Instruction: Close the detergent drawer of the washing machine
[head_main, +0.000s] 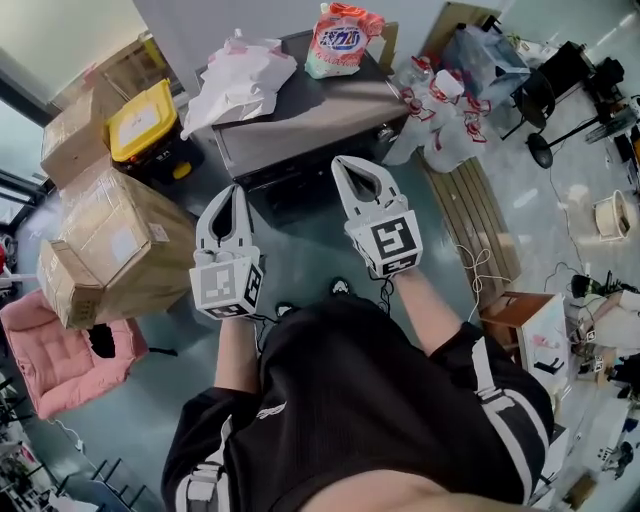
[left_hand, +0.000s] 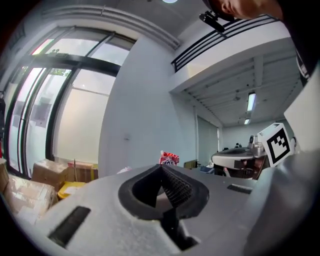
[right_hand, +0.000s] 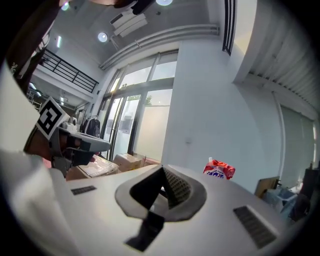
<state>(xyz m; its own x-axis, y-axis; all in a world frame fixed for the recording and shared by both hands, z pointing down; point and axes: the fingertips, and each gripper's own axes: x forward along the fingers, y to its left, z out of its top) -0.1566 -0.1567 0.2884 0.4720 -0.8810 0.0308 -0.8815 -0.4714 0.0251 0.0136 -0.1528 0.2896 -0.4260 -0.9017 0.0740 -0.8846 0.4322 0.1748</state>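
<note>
Both grippers are held level in front of the person, well apart from the washing machine (head_main: 300, 120) ahead and touching nothing. The left gripper (head_main: 232, 195) is seen with its jaws pressed together and nothing between them; the same is seen of the right gripper (head_main: 345, 165). On the machine's dark top, 1 detergent bag (head_main: 340, 40) and 1 white plastic bag (head_main: 240, 75) are set. The detergent drawer belongs on the machine's front, but it cannot be picked out in the head view, and nothing is seen jutting from that front. The closing push is therefore judged either already done or not yet checked. At most, a confirming look or a final press is left.
</note>
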